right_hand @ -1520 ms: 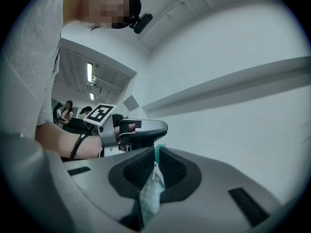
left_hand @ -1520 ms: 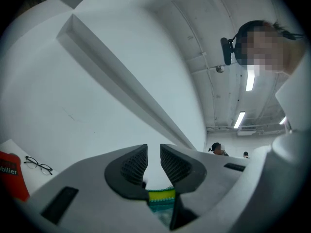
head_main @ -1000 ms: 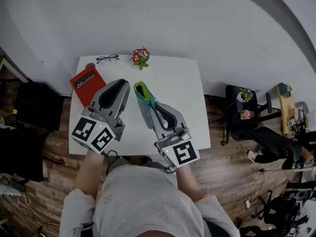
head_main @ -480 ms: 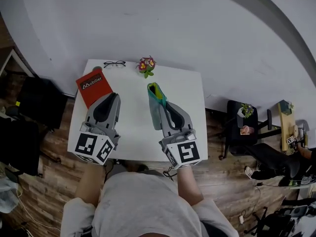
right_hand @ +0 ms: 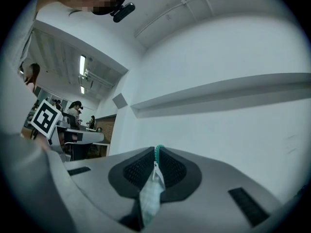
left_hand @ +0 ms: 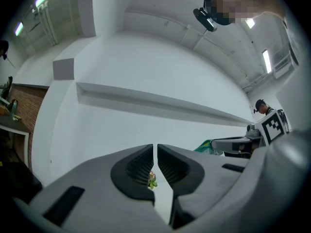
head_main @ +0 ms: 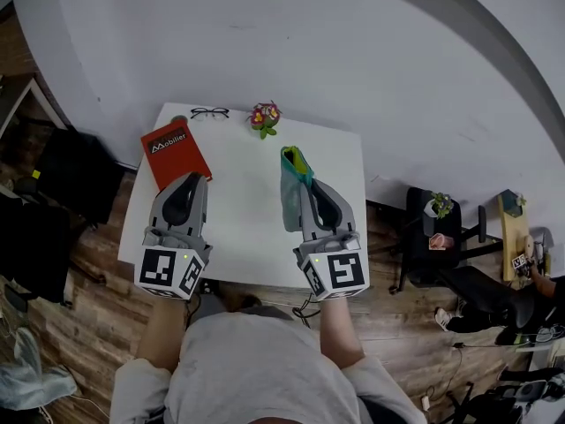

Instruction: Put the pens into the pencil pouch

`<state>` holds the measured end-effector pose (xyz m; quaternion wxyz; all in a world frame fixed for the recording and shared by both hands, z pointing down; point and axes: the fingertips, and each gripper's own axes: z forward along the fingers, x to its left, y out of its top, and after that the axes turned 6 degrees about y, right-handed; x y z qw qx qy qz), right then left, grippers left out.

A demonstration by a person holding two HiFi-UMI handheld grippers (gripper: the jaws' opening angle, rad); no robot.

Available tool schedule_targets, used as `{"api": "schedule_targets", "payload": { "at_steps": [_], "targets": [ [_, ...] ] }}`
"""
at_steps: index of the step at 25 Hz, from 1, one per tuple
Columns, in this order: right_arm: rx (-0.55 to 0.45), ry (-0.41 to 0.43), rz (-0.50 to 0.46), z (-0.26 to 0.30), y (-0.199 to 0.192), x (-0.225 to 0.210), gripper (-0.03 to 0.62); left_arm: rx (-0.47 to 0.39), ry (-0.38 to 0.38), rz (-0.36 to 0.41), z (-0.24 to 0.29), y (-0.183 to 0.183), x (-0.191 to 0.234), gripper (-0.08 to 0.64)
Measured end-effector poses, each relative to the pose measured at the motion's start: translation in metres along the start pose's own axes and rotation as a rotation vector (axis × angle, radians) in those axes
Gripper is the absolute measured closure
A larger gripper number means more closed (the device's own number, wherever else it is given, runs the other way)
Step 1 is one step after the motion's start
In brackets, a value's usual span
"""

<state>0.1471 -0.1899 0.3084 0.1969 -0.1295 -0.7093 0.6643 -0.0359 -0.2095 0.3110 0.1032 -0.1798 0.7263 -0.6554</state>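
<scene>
While the pouch [head_main: 290, 162] sits pinched by its zip edge in the right gripper [head_main: 306, 188], centre-right of the frame above the table [head_main: 247, 210], its long axis runs up the picture, mouth at the far end. Well apart at centre-left, the left gripper [head_main: 190, 179] has just been closing its jaws to a slit, nothing between them. No pen shows anywhere; the free left hand looks best placed to fetch.

The left tongs [left_hand: 155, 152], just closing to a narrow slit, grip nothing; white wall [left_hand: 146, 67] ahead.
</scene>
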Motion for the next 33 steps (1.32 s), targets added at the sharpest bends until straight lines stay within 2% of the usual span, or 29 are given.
{"api": "schedule_targets", "payload": {
  "at_steps": [9, 33],
  "targets": [
    [-0.018, 0.008, -0.007, -0.027, 0.002, -0.002, 0.545, -0.009, 0.05, 0.019, -0.025, 0.001, -0.014, 0.512],
    [-0.031, -0.01, 0.005, -0.051, 0.0, -0.005, 0.545, -0.028, 0.059, 0.074, -0.033, 0.005, -0.032, 0.512]
  ]
}}
